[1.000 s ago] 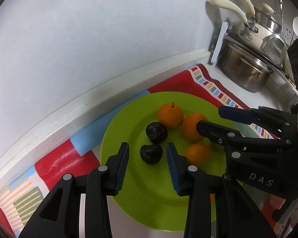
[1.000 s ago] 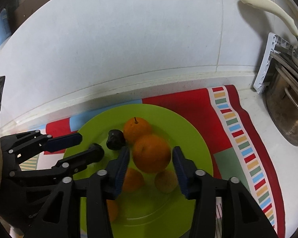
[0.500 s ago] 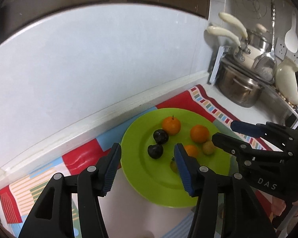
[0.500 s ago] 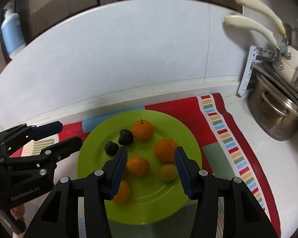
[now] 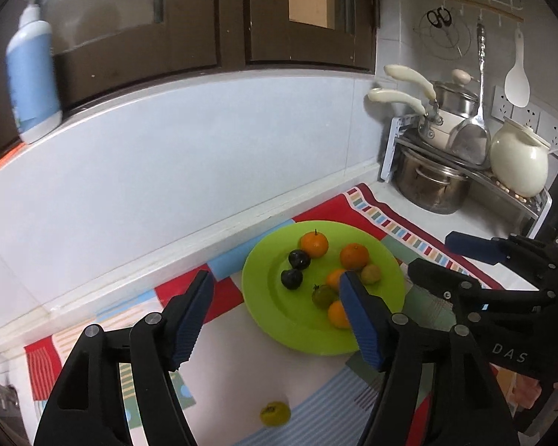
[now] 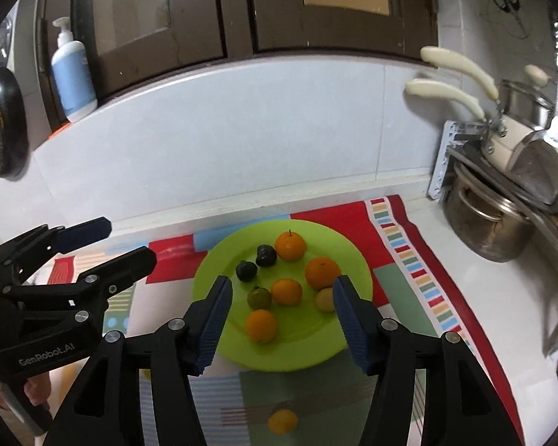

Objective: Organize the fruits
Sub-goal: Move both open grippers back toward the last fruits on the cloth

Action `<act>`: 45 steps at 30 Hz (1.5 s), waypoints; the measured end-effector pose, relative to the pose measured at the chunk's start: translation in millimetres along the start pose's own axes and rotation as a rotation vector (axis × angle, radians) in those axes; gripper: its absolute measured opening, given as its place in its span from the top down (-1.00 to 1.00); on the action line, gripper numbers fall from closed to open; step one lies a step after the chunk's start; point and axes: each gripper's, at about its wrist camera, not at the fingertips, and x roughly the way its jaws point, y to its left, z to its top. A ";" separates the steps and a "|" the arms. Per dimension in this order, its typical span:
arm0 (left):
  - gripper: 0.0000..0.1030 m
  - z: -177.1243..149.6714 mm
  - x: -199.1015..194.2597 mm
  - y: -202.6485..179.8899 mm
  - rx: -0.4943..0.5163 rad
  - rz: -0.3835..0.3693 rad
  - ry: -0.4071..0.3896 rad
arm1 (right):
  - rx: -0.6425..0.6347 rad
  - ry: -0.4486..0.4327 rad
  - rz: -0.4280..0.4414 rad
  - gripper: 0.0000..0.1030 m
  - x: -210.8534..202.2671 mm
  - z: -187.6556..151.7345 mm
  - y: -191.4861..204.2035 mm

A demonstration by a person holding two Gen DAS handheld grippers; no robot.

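Observation:
A green plate (image 5: 275, 308) (image 6: 349, 342) on a colourful mat holds several oranges (image 6: 291, 246), two dark plums (image 6: 246, 271), a green tomato (image 6: 259, 298) and a small yellow fruit (image 6: 324, 300). A loose yellow-green fruit (image 5: 275, 413) lies on the mat in front of the plate; it also shows as an orange-yellow fruit in the right wrist view (image 6: 282, 421). My left gripper (image 5: 277, 308) is open and empty, raised above the plate's left side. My right gripper (image 6: 282, 310) is open and empty, raised above the plate.
A steel pot (image 5: 431, 186) and pans on a rack (image 6: 442, 160) stand at the right against the wall. A white jar (image 5: 519, 163) sits on the rack. A soap bottle (image 6: 72, 74) stands on the window ledge. The striped mat (image 6: 401, 256) covers the counter.
Both grippers have pulled back and up from the plate, so the whole plate, the wall and the window now show. Both jaws stand wider open. The loose fruit has come into view.

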 end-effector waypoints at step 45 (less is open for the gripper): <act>-0.69 -118.4 27.0 15.5 0.012 0.049 0.238 | 0.087 0.201 -0.103 -0.22 16.8 -106.2 13.3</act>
